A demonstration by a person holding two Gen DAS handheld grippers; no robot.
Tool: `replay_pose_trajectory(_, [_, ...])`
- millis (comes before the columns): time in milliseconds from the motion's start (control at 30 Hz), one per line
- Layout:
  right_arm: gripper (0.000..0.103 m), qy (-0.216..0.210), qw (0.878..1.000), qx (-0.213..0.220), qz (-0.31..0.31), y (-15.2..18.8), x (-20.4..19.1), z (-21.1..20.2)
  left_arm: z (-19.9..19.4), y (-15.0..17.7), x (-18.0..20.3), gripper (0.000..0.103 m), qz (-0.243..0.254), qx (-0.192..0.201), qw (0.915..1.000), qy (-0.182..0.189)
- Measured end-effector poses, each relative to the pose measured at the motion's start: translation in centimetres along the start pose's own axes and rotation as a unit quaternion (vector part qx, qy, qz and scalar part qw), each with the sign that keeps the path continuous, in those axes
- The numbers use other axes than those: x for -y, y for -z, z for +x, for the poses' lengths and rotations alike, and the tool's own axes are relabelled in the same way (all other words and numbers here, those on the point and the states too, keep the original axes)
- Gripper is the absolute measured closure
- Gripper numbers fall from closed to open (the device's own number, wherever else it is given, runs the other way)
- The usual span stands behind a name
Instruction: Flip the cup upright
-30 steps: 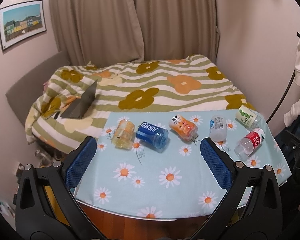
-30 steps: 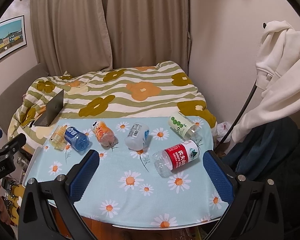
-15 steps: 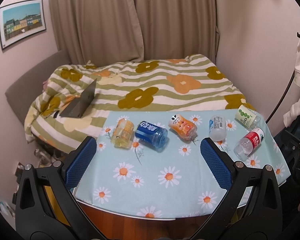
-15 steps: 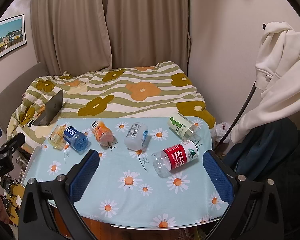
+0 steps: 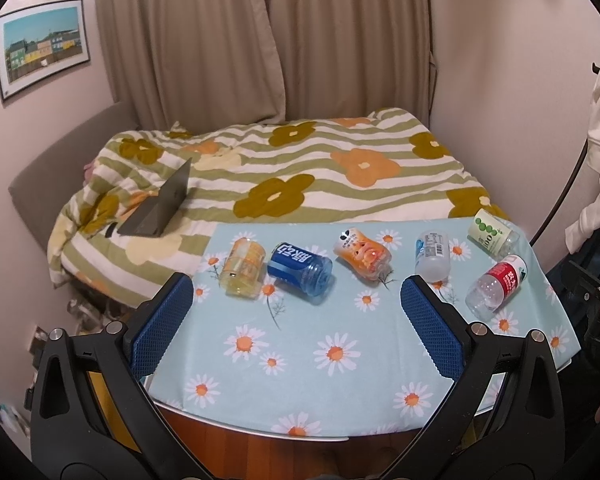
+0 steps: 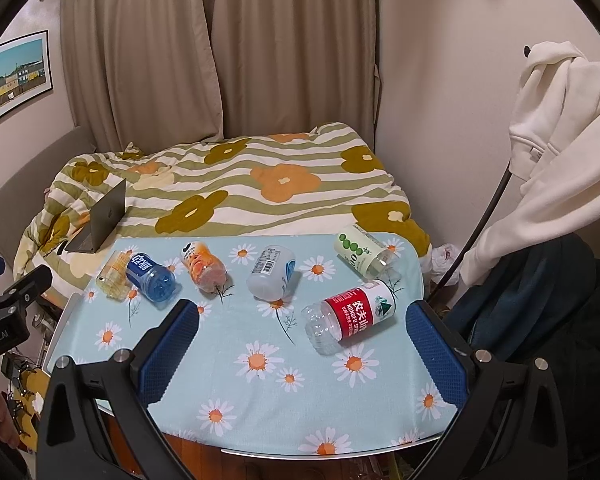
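Several cut-off bottle cups lie on their sides in a row on the daisy tablecloth (image 5: 340,360): a yellow cup (image 5: 242,268), a blue cup (image 5: 300,267), an orange cup (image 5: 362,254), a white cup (image 5: 432,254), a green-dotted cup (image 5: 492,234) and a red-label cup (image 5: 496,286). My left gripper (image 5: 296,320) is open and empty, held above the table's near edge. My right gripper (image 6: 302,354) is open and empty, nearest the red-label cup (image 6: 350,316). The other cups show in the right wrist view too.
A bed with a striped flower quilt (image 5: 300,168) lies behind the table, with a half-open laptop (image 5: 162,208) on it. A white hoodie (image 6: 560,120) hangs at the right wall. The table's wooden front edge (image 5: 300,444) is close below the grippers.
Both views have shifted slightly, the table sitting a little lower and closer. The cups have not moved and both grippers stay open.
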State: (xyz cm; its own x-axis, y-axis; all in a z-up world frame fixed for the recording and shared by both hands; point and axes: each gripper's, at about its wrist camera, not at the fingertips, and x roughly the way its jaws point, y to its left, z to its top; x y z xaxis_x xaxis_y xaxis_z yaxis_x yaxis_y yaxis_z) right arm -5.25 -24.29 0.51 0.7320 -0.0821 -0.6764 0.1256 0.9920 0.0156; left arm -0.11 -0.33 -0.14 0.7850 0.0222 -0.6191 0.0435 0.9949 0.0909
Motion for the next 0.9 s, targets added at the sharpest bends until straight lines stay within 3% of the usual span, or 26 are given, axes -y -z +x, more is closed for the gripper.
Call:
replay_pose_trajectory(533, [0.000, -0.002, 1.000, 0.001, 0.001, 0.1, 0.4, -0.1, 0.0, 0.2, 0.5, 0.000, 0.001, -0.003, 1.0000, 0.002])
replay_pose_trajectory(900, [0.000, -0.002, 1.000, -0.019, -0.004, -1.0, 2.1, 0.4, 1.9, -1.6, 5.9, 0.000, 0.031, -0.045, 0.9982, 0.024])
